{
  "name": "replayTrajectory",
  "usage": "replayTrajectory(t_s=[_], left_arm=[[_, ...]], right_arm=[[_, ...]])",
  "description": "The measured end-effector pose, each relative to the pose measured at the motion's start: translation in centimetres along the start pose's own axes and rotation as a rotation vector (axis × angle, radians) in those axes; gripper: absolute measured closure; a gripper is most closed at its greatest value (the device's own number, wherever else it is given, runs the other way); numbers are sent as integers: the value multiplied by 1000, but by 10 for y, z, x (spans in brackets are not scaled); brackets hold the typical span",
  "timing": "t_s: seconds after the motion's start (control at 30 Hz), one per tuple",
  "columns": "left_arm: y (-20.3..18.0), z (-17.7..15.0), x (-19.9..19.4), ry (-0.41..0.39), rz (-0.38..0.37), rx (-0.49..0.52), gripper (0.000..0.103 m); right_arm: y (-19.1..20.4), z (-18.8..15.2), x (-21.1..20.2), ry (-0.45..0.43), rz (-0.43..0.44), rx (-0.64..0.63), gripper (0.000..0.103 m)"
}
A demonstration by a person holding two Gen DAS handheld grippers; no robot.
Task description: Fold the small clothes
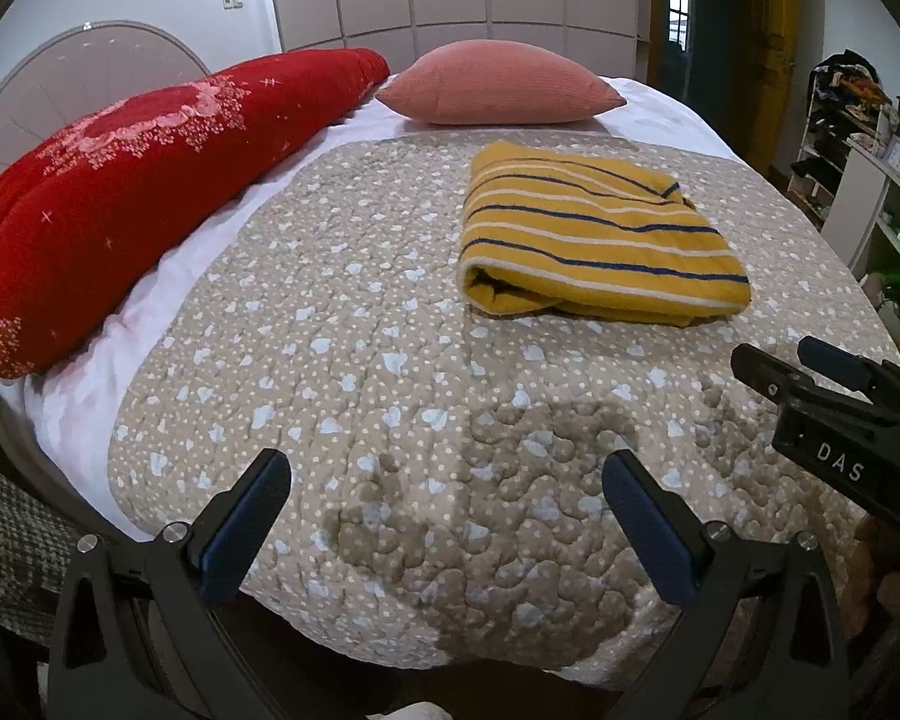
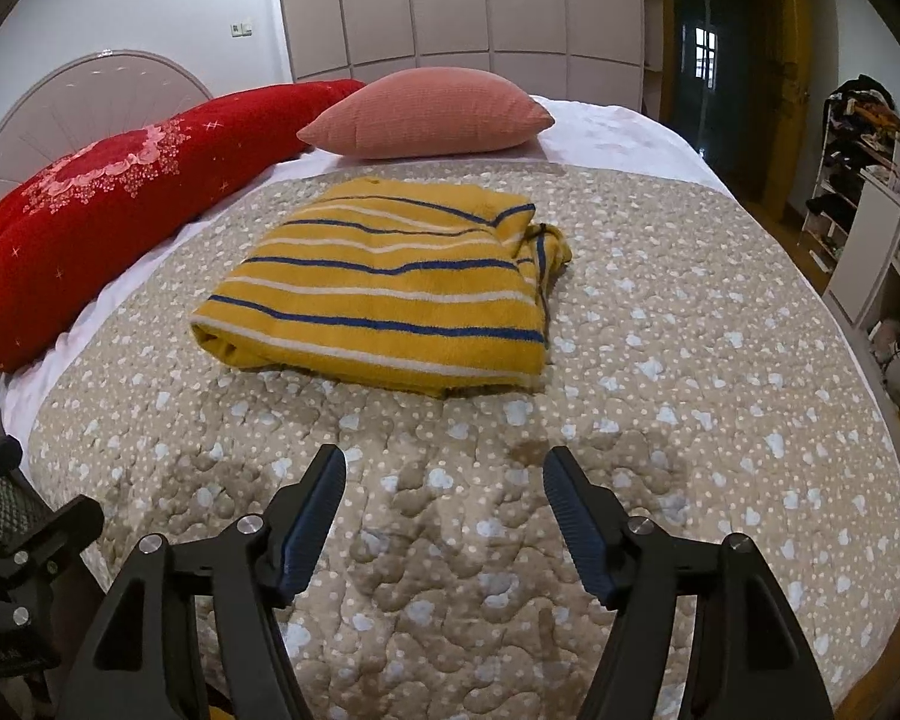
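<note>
On a bed (image 2: 720, 312) covered by a beige quilt (image 1: 342, 360) printed with pale blue hearts and white dots, a folded yellow garment (image 2: 384, 300) with blue and white stripes lies flat toward the middle, its folded edge facing the cameras and a bit of loose fabric bunched at its far right corner. Beyond it, near the top of the bed, rests a pink pillow (image 2: 432, 114), and along the left side lies a long red cushion (image 1: 120, 192) with a pink floral pattern, set in front of a rounded pale headboard (image 1: 78, 78). The left gripper (image 1: 447, 498) hovers above the near part of the quilt with its two blue-padded fingers spread wide and nothing between them. The right gripper (image 2: 444, 495) is likewise held over the quilt just short of the garment, its jaws standing apart and empty, not touching the cloth. In the left wrist view the right gripper also shows at the right edge, beside the near end of the bed. White wardrobe doors (image 2: 462, 6) fill the back wall, and cluttered shelves (image 2: 870, 198) stand at the right.
</note>
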State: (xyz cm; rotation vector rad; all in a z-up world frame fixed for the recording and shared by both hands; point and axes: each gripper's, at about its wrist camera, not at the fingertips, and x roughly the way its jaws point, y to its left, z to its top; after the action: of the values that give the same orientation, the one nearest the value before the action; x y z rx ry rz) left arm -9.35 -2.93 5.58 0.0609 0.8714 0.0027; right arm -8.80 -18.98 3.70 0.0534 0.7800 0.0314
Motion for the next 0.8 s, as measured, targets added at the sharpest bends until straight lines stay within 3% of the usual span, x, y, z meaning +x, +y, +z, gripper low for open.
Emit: replayTrajectory(t_s=[0.8], left_arm=[[-1,-2,32,87,-27,-13,0]], right_arm=[[-7,-3,17,16,-9,48,28]])
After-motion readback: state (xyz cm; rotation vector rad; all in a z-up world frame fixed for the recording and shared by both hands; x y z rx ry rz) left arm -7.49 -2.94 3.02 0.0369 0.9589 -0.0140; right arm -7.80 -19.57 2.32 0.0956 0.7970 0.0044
